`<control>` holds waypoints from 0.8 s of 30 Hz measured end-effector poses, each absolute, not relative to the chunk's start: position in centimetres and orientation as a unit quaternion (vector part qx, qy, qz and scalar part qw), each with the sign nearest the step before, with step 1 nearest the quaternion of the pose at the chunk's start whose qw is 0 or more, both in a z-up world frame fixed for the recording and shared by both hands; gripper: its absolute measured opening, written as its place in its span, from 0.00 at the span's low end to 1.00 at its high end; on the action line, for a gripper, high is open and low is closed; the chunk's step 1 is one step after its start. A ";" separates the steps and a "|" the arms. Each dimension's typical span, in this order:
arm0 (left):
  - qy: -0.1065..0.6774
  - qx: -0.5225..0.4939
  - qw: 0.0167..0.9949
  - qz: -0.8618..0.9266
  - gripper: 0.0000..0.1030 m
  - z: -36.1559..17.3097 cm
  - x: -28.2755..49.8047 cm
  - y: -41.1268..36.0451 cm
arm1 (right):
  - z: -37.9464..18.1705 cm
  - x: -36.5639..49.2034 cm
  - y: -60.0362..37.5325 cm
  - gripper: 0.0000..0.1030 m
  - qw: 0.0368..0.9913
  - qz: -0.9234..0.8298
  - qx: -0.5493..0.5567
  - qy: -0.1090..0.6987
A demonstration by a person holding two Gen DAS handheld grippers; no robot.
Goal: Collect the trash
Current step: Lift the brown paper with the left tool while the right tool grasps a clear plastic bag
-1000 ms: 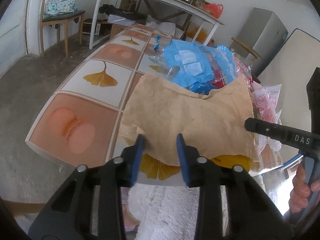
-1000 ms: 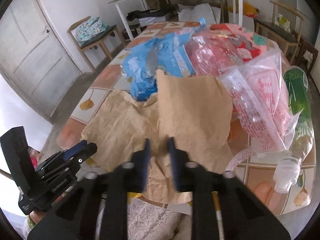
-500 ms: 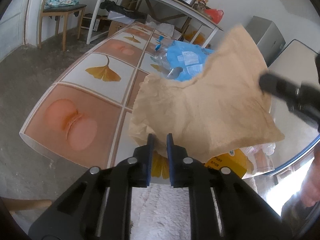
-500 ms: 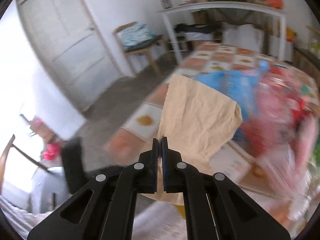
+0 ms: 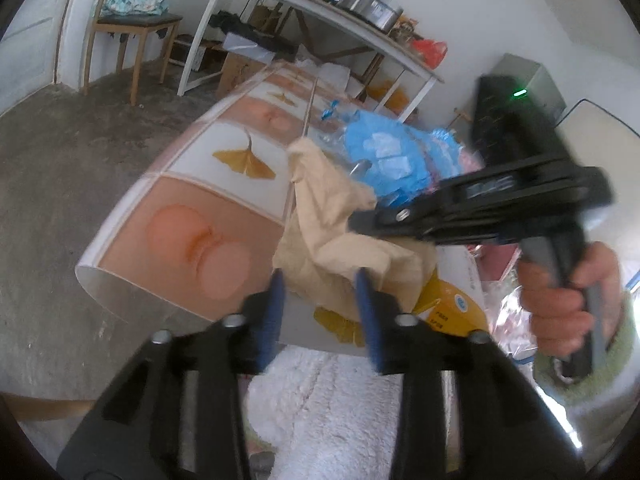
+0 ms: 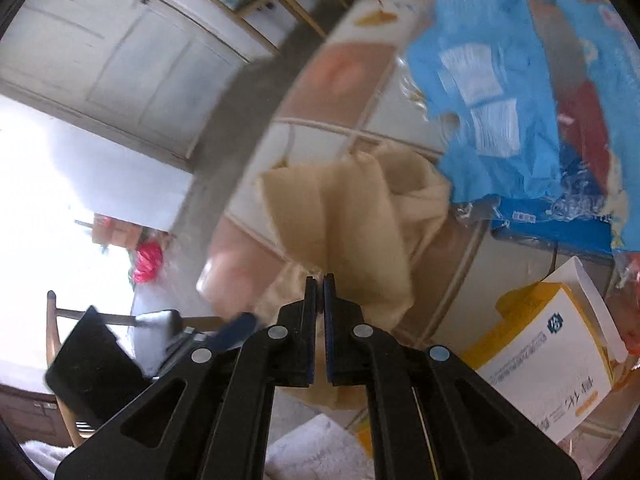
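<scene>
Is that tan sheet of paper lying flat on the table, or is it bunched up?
Bunched up. The tan paper hangs in folds from the shut right claw, lifted above the table.

Brown paper (image 5: 344, 236): matt, creased, soft-looking. Blue wrappers (image 5: 384, 156): thin plastic film, crinkly, bit shiny. Table (image 5: 192, 216): glossy smooth printed top. Yellow-white box (image 6: 548, 344): smooth cardboard. Gripper bodies (image 5: 320, 304) matt black plastic w/ metal rivets, blue pads (image 5: 366, 312). Floor (image 5: 60, 184) rough concrete. Chair (image 5: 128, 28) wood.

Left tongs (image 5: 320, 292) just opening, brown paper (image 5: 340, 232) at tips; right tongs (image 5: 360, 222) pinch paper.
</scene>
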State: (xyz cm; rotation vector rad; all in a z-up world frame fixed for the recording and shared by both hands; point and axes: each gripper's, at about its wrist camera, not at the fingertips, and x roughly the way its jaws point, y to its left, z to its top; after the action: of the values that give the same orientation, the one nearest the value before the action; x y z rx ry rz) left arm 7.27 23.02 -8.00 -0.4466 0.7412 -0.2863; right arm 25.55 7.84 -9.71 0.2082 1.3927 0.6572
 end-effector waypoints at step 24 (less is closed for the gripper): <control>0.391 -0.107 0.907 -0.113 0.21 -7.9 10.9 20.8 | -10.4 27.5 9.5 0.16 0.666 0.328 0.060 0.667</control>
State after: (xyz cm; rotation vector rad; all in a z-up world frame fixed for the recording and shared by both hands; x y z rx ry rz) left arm 10.95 20.84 -7.93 -0.2217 0.8064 -0.2339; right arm 27.49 9.49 -10.39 0.1351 1.5047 0.7411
